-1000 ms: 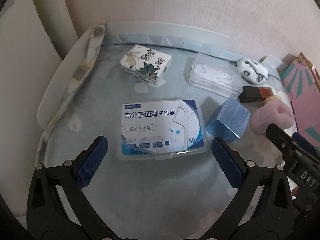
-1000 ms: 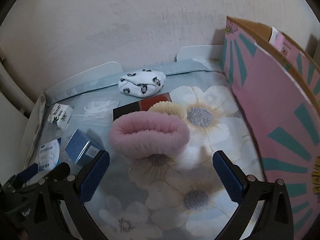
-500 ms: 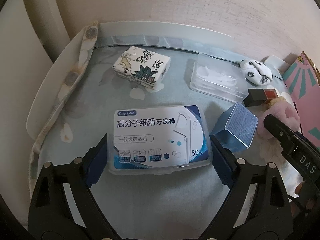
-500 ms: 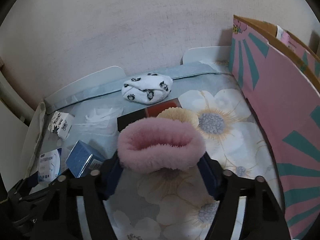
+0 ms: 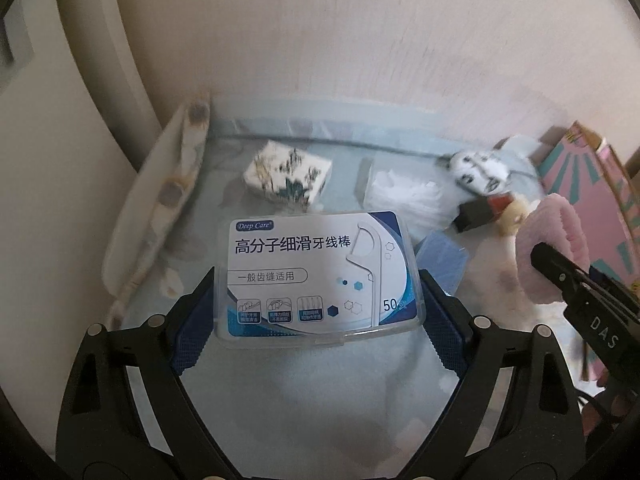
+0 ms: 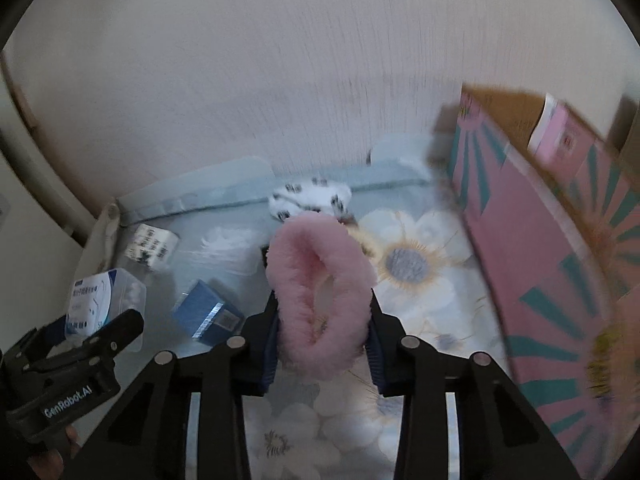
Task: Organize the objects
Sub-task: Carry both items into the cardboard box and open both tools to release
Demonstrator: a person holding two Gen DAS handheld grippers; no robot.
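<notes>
The clear floss pick box (image 5: 318,276), with a blue-and-white label reading "Deep Care" and "50", sits label-up, clamped by its short ends in the left claw (image 5: 318,320). The fluffy pink scrunchie (image 6: 318,294) stands on edge, squeezed in the right claw (image 6: 322,344).

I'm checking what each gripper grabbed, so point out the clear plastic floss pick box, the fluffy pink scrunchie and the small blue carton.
clear plastic floss pick box (image 5: 316,276): left wrist view, middle of its printed lid.
fluffy pink scrunchie (image 6: 344,268): right wrist view, right side of its ring.
small blue carton (image 6: 208,314): right wrist view, its top face.
</notes>
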